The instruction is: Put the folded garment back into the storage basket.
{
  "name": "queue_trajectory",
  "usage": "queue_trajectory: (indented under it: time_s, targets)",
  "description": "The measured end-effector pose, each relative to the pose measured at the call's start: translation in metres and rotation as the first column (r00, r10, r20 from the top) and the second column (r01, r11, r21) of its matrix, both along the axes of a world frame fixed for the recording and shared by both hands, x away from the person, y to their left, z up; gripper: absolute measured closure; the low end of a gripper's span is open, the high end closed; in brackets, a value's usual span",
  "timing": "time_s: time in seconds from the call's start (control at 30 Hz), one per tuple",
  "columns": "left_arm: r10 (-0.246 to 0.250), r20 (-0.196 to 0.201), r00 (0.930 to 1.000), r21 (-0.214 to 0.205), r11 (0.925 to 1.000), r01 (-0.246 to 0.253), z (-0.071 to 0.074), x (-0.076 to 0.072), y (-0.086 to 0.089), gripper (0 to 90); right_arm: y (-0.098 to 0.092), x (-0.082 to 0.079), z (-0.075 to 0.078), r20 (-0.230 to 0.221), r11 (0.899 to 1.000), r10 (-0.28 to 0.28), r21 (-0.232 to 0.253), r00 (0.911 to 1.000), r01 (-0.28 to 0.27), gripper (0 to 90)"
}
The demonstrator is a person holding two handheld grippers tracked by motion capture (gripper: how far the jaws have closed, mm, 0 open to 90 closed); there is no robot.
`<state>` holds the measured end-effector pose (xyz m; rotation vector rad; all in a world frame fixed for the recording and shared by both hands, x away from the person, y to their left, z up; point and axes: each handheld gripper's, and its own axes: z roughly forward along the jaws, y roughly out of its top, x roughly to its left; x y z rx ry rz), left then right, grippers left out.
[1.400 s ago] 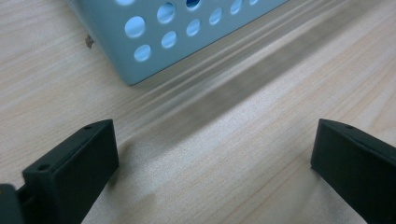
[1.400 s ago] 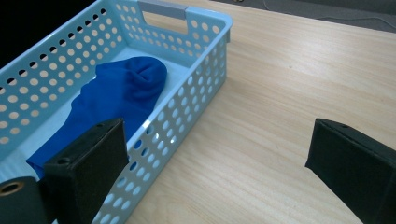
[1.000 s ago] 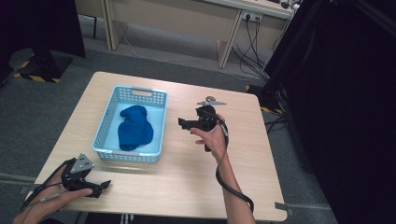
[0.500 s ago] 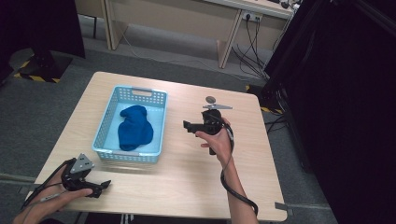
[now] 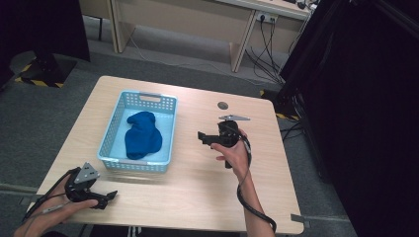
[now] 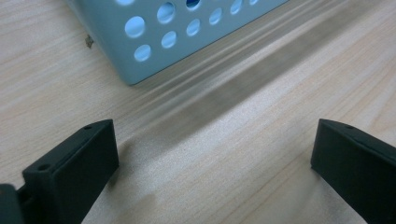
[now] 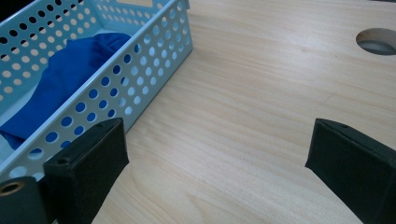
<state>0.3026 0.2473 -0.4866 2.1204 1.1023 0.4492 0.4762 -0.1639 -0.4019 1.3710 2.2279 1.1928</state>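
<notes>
While high view hides jaw gaps, gripper views show left tongs (image 6: 215, 154) and right tongs (image 7: 215, 154) apart — empty, near basket (image 5: 115, 123).

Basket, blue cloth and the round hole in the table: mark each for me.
basket (image 5: 111, 131), high view, on its left wall.
blue cloth (image 5: 142, 136), high view, on the middle of the bundle inside the basket.
round hole (image 7: 379, 41), right gripper view, on its opening in the tabletop.

A light wooden table (image 5: 197, 197) with a round cable hole (image 5: 223, 105) stood on grey carpet (image 5: 29, 123), cables (image 5: 262, 54) trailed beneath a desk (image 5: 197, 19) behind, and black curtain (image 5: 365, 98) hung alongside.
</notes>
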Motion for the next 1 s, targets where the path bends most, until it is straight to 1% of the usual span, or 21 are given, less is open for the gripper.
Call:
queue_trajectory:
  time_s: [0.37,0.77,1.0]
  targets:
    - [0.000,0.000,1.0000,0.000,1.0000,0.000,0.000,0.000,0.000,0.0,-0.004,-0.006,-0.005,0.000,1.000,0.007,0.006,1.0000,-0.007,5.7]
    - [0.000,0.000,1.0000,0.000,1.0000,0.000,0.000,0.000,0.000,0.0,-0.013,-0.014,-0.012,0.000,1.000,-0.003,0.021,1.0000,0.003,5.8]
    - [0.000,0.000,1.0000,0.000,1.0000,0.000,0.000,0.000,0.000,0.0,-0.015,-0.017,-0.015,-0.005,1.000,-0.002,0.015,1.0000,0.002,5.7]
